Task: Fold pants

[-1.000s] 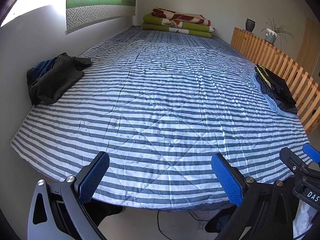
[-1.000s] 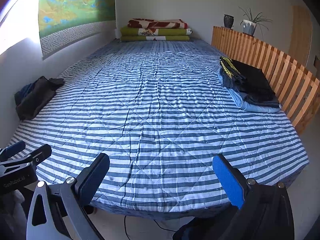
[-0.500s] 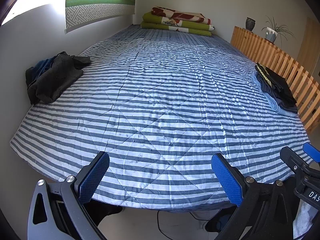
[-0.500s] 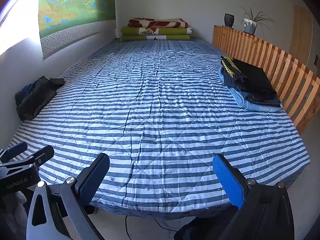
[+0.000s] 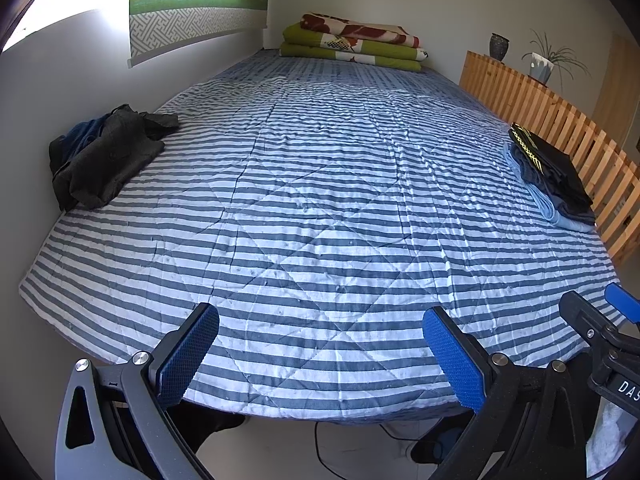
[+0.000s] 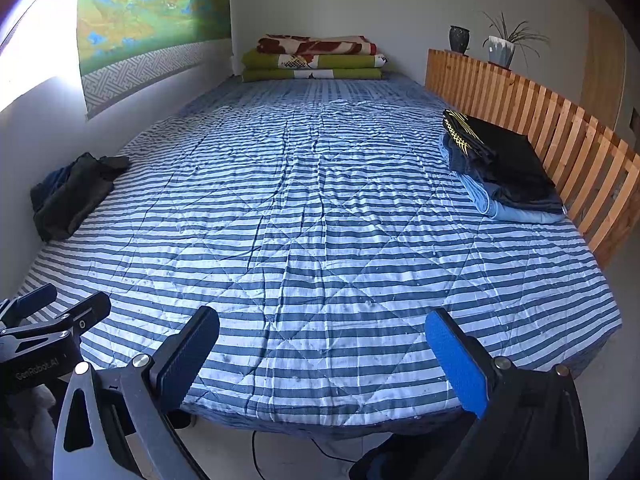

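Note:
A crumpled heap of dark pants [image 5: 106, 156] [image 6: 70, 196] lies at the bed's left edge against the wall. On the right side, by the wooden rail, sits a neat stack of folded clothes [image 5: 554, 174] [image 6: 504, 168], black on top and light blue below. My left gripper [image 5: 320, 354] is open over the bed's near edge, holding nothing. My right gripper [image 6: 322, 356] is open too and empty, also at the near edge. Each gripper shows at the side of the other's view, as the right gripper [image 5: 600, 328] and the left gripper [image 6: 52, 320].
The bed wears a blue-and-white striped quilt [image 5: 320, 184] [image 6: 320, 208]. Folded green and red blankets [image 5: 352, 46] [image 6: 316, 58] lie at its far end. A wooden slat rail [image 6: 560, 136] runs along the right, with a vase and a potted plant [image 6: 500, 46] behind. A cable lies on the floor below.
Both grippers have backed off and risen slightly, so the bed looks a little farther away. Neither gripper's opening has changed and no clothes have moved.

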